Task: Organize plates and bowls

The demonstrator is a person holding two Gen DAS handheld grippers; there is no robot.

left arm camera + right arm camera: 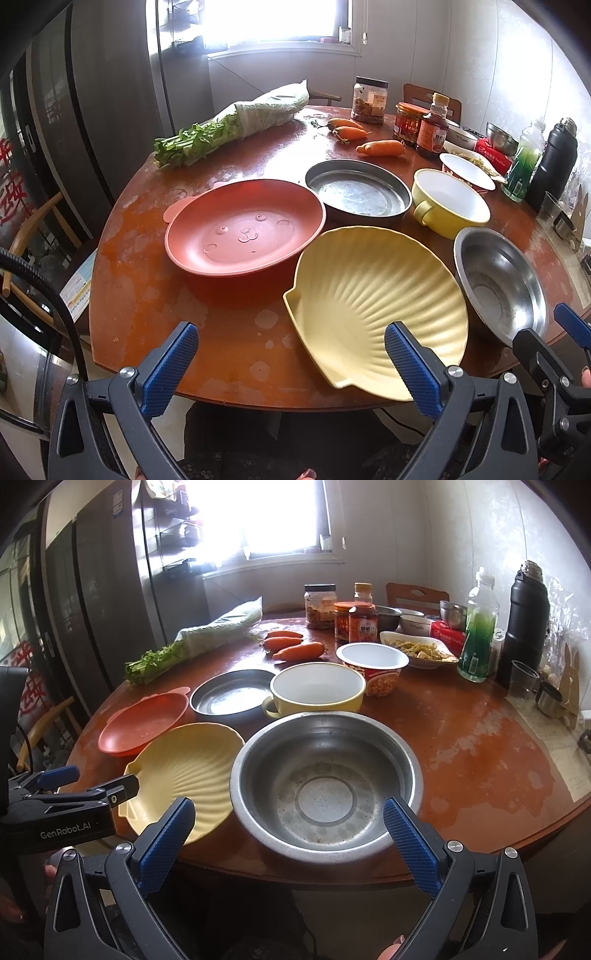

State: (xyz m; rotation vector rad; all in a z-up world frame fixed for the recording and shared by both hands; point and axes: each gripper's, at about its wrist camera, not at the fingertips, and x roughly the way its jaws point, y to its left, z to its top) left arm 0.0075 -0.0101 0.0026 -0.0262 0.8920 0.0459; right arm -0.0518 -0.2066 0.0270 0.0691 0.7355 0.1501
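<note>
Your dishes sit in a loose cluster on the round wooden tabletop (480, 738), all of them empty. Nearest you is the steel bowl (325, 782), with the cream shell-shaped plate (373, 306) touching its left side. Behind the shell plate lies the coral bear-face plate (243, 229); behind the steel bowl stand the flat steel pan (358, 192) and the yellow handled bowl (317, 690), side by side. The printed noodle cup (373, 664) beyond the yellow bowl also shows a bare white inside. A white dish (417, 650) further back holds pale shredded food. The clear bottle (478, 627) is partly filled with green liquid, and the jars (321, 605) hold dark preserves. Their labels are too small to read.

The one line you can read is "GenRobot.AI" on the body of your left gripper (92, 779), seen from the right wrist.

Your left gripper (291, 350) has its jaws wide apart, low over the near edge, the right finger in front of the shell plate's near rim. Your right gripper (290, 823) also has its jaws spread, straddling the near rim of the steel bowl without touching it.
</note>
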